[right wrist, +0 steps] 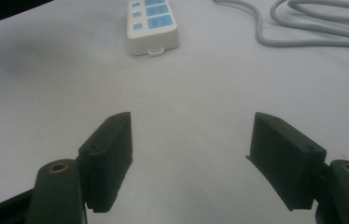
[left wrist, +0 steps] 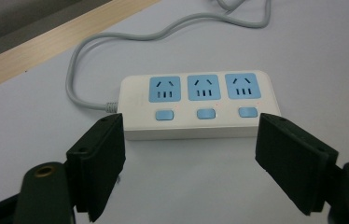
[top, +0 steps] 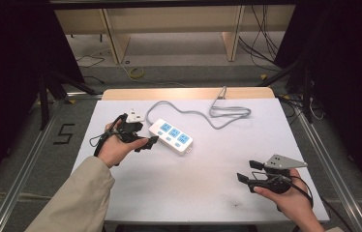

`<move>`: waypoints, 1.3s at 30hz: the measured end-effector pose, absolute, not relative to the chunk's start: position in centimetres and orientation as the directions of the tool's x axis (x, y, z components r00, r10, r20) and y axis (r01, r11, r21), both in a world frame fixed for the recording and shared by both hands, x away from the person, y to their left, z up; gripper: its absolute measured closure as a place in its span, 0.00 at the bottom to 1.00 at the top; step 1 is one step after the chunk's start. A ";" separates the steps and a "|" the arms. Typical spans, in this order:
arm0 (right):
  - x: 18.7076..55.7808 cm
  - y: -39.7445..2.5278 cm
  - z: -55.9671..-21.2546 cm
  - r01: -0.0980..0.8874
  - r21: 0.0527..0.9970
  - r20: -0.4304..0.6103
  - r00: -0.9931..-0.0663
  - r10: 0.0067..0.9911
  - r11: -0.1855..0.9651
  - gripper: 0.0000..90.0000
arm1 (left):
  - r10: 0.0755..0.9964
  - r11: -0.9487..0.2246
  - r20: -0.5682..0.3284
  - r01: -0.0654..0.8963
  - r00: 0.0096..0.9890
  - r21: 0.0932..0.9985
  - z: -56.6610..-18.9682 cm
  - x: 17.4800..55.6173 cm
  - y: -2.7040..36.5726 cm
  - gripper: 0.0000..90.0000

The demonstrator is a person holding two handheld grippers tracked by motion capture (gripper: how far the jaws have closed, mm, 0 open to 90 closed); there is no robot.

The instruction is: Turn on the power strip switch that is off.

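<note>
A white power strip (top: 171,136) with three blue sockets lies left of centre on the white table (top: 193,188), and its grey cable (top: 218,114) loops toward the far edge. My left gripper (top: 143,135) hovers at the strip's left end, open and holding nothing. In the left gripper view the power strip (left wrist: 196,105) lies just beyond the spread jaws of the left gripper (left wrist: 191,135), its long side facing them. My right gripper (top: 248,171) rests open near the front right, well apart from the strip. In the right gripper view the power strip (right wrist: 151,23) and its cable (right wrist: 303,35) lie far ahead of the right gripper (right wrist: 192,121).
A wooden strip (top: 184,93) borders the table's far edge, where the cable drops off. Metal rails (top: 314,145) run along both sides. Beyond lie a floor with loose cables (top: 261,48) and wooden shelving legs (top: 113,41). A "5" mark (top: 64,134) sits on the floor at left.
</note>
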State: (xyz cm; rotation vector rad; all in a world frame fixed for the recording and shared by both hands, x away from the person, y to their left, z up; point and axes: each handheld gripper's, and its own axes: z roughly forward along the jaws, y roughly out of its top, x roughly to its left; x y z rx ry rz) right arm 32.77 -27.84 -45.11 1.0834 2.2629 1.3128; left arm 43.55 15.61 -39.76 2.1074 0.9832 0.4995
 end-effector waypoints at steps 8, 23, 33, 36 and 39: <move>32.8 -27.8 -45.1 0.455 0.840 0.103 -0.668 0.737 0.295 0.34 | 0.757 -0.424 0.033 0.452 0.652 0.785 -40.6 41.5 16.4 0.25; 32.8 -27.5 -45.3 0.454 0.837 0.105 -0.682 0.724 0.307 0.33 | 0.729 -0.426 0.047 0.398 0.683 0.812 -42.9 37.5 18.1 0.25; 32.8 -27.4 -45.3 0.452 0.836 0.103 -0.686 0.720 0.312 0.33 | 0.724 -0.438 0.060 0.390 0.687 0.810 -44.2 35.5 19.2 0.25; 32.7 -27.4 -45.2 0.449 0.837 0.100 -0.688 0.719 0.314 0.33 | 0.727 -0.443 0.074 0.384 0.683 0.810 -44.5 35.0 19.4 0.25; 32.7 -27.5 -45.2 0.448 0.837 0.096 -0.687 0.720 0.315 0.33 | 0.723 -0.445 0.074 0.381 0.686 0.810 -44.7 34.7 19.4 0.25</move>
